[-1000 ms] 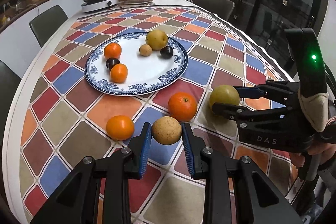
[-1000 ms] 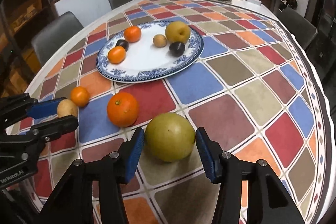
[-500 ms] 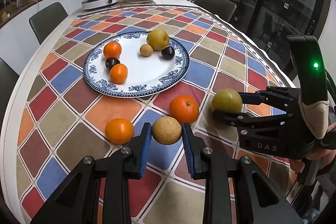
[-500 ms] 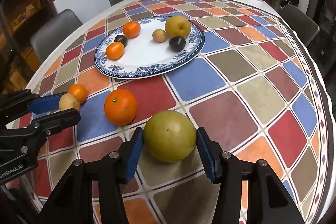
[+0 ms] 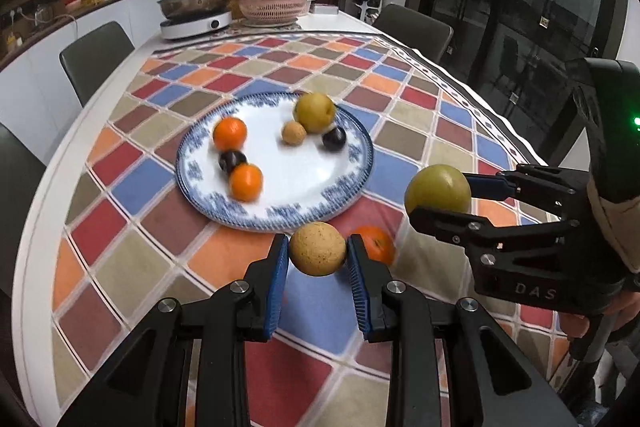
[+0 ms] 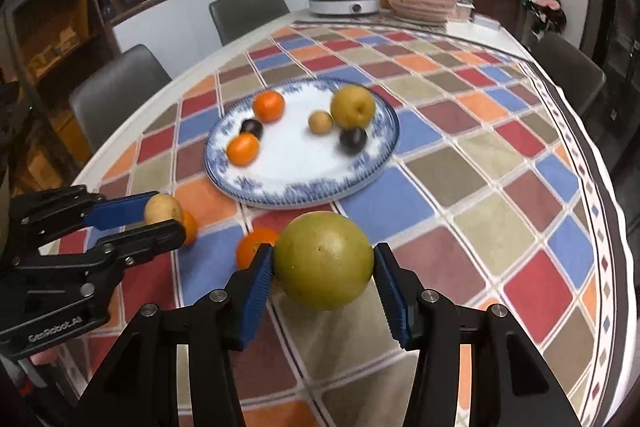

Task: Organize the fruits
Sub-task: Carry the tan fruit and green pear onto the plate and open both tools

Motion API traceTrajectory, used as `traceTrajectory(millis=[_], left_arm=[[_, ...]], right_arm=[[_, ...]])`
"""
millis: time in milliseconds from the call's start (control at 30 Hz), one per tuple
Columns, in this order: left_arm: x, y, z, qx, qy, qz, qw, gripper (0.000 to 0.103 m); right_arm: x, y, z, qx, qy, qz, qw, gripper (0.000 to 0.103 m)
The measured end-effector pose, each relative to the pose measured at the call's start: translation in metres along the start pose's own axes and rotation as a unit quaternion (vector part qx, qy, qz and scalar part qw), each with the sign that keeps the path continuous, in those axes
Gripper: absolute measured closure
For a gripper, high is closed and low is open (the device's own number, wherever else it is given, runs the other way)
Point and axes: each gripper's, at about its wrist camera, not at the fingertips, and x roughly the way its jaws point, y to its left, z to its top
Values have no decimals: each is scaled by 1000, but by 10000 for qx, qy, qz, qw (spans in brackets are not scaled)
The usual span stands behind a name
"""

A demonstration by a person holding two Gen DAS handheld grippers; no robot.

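Observation:
My left gripper (image 5: 318, 259) is shut on a small tan round fruit (image 5: 317, 253) and holds it above the table. My right gripper (image 6: 323, 267) is shut on a large green-yellow fruit (image 6: 323, 259), also lifted; it shows in the left wrist view (image 5: 438, 189) too. The blue-and-white plate (image 5: 320, 211) ahead holds two oranges, two dark plums, a small tan fruit and a yellow pear (image 5: 315, 111). A large orange (image 5: 374, 247) lies on the cloth behind the left fingers. A smaller orange (image 6: 189, 227) lies partly hidden behind the left gripper in the right wrist view.
The checkered tablecloth (image 5: 120, 227) covers a long table with grey chairs (image 5: 96, 59) around it. A hotplate with a steel pan (image 5: 196, 13) and a pink basket (image 5: 272, 7) stand at the far end. The table edge (image 6: 608, 227) runs close on the right.
Both grippers have risen off the table with their fruits and moved toward the plate. The two oranges stay on the cloth.

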Motion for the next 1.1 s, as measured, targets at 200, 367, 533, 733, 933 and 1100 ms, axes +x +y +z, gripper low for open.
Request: traceTrajectory(millis=[200,367,533,733,933,1100], left_arm=[[11,18,24,155,-27,43,9999,73],[25,33,43,207,-37,26,9998,73],[42,46,60,274,37,-32,9996,73],[68,58,74,240,204,-72,9995,73],[86,62,80,256,306,-140,9991,73],[89,65,84,243,275,-155,9992,70]], right_arm=[[13,6,22,-163,-22,36,9999,52],[32,7,38,-194,78,140,9997,52],[52,5,55,-144,157,173,9996,52],[73,3,65,-104,267,189,9994,52],[87,-3,70,-21,352,189,9992,52],[93,-6,74,17,354,202,9992,52]])
